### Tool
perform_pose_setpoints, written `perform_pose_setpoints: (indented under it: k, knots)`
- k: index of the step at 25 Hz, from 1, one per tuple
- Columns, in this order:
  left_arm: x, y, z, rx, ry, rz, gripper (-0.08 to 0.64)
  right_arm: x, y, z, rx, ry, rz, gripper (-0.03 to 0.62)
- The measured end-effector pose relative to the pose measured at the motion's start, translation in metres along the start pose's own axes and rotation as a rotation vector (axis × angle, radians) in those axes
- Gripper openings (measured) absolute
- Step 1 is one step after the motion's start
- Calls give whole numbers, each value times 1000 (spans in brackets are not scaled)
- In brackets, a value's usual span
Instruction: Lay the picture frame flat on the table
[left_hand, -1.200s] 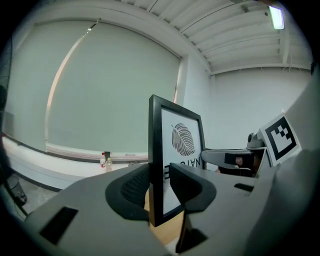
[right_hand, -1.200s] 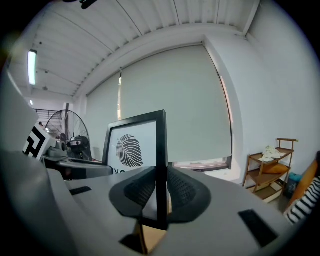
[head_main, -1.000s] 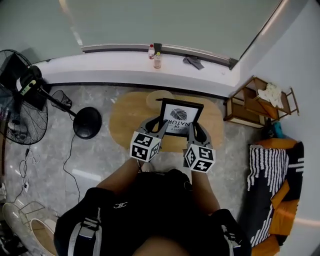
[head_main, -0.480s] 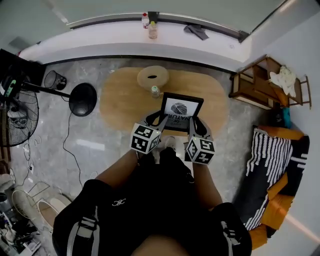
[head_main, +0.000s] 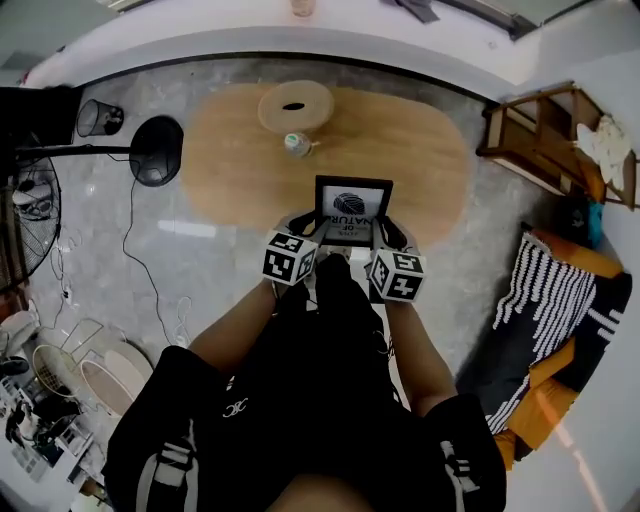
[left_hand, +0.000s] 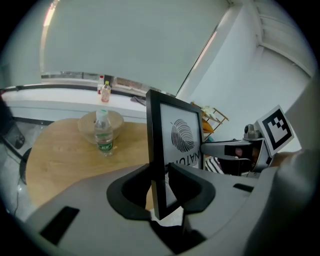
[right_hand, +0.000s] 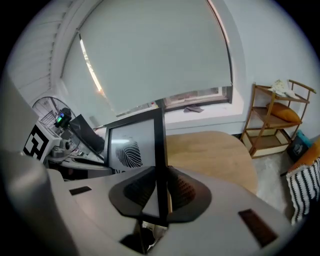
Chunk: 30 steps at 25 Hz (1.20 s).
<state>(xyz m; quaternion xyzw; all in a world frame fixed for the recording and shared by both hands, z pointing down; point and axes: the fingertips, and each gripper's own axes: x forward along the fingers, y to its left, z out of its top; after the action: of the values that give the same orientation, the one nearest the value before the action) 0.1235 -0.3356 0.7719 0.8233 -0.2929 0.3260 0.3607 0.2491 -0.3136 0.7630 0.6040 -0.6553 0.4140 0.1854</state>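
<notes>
We hold the picture frame (head_main: 352, 208) upright at the tabletop's (head_main: 230, 160) near edge. The right gripper (head_main: 385, 233) clamps one side and the left gripper's (head_main: 318, 232) jaws are closing on the other. Laying it flat remains.

The person wears a black top (head_main: 320, 400) with short sleeves and a small white logo (head_main: 237, 408) on its left side. Two grey straps (head_main: 186, 452) with dark bands lie over the shoulders, one on each.

Both forearms extended forward; left gripper (head_main: 318, 232) jaws closing on the picture frame (head_main: 353, 205), right gripper (head_main: 379, 234) clamping its opposite edge.
</notes>
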Motion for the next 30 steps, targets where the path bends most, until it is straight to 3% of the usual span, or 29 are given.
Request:
perform_pose_setpoints:
  k: [7, 10, 18, 23, 26, 30]
  knots:
    - [85, 41, -62, -179, 148, 16, 123, 87, -43, -73, 86, 187, 46, 91]
    - [119, 58, -82, -200, 170, 20, 120, 124, -60, -98, 126, 235, 54, 91]
    - [191, 104, -140, -217, 290, 51, 118, 205, -87, -166, 125, 360, 31, 87]
    - [215, 124, -151, -263, 310, 45, 123, 229, -95, -176, 133, 357, -2, 89]
    - [211, 132, -146, -227, 303, 93, 101, 228, -97, -172, 92, 330, -31, 97]
    - [183, 113, -117, -157, 245, 75, 104, 200, -95, -137, 0, 232, -71, 93]
